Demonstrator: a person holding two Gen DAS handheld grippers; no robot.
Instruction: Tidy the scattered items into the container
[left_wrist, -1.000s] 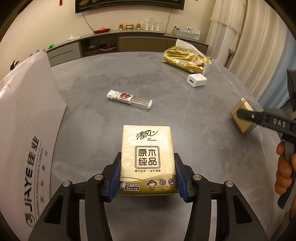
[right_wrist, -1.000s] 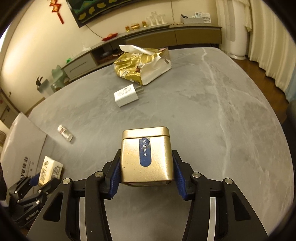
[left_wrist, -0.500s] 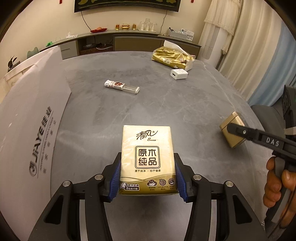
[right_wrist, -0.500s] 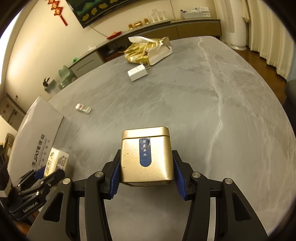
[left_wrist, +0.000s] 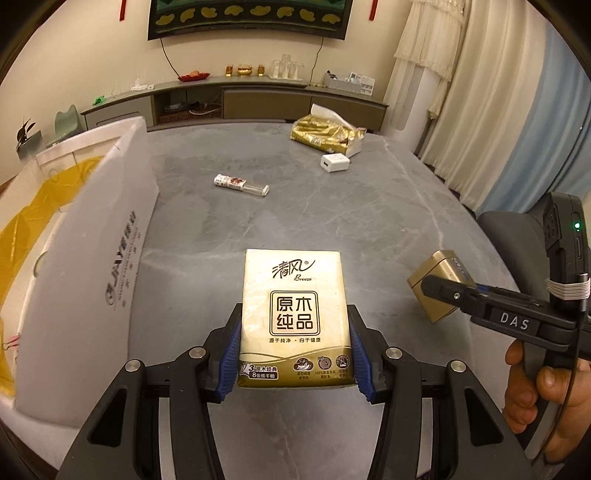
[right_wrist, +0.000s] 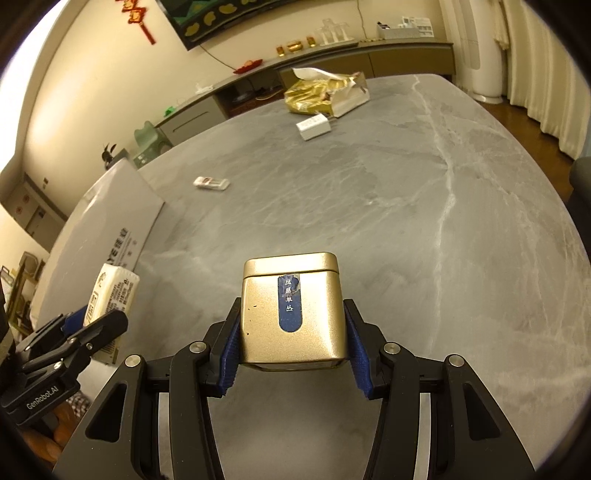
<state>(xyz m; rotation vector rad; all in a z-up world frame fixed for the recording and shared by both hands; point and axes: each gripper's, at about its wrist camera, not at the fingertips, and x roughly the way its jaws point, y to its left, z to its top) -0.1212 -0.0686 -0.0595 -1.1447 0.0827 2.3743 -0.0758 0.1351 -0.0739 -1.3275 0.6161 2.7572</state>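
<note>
My left gripper (left_wrist: 294, 360) is shut on a cream and gold tissue pack (left_wrist: 294, 314), held above the grey marble table (left_wrist: 332, 221). My right gripper (right_wrist: 293, 356) is shut on a small gold tin (right_wrist: 291, 314) with a blue label. In the left wrist view the tin (left_wrist: 436, 288) hangs at the right, level with the pack. In the right wrist view the pack (right_wrist: 110, 295) sits at the lower left. A white cardboard box (left_wrist: 92, 258) with a yellow liner stands at the left, its flap up.
A clear tube with a red and white label (left_wrist: 241, 184) lies mid-table. A white charger (left_wrist: 334, 162) and a torn gold tissue bag (left_wrist: 327, 134) lie at the far side. A person's hand (left_wrist: 539, 384) holds the right gripper. A dark chair (left_wrist: 517, 236) stands at the table's right edge.
Both grippers have risen and drawn back from the table with their loads still held. The white box's open top with the yellow liner has come into view at the left.
</note>
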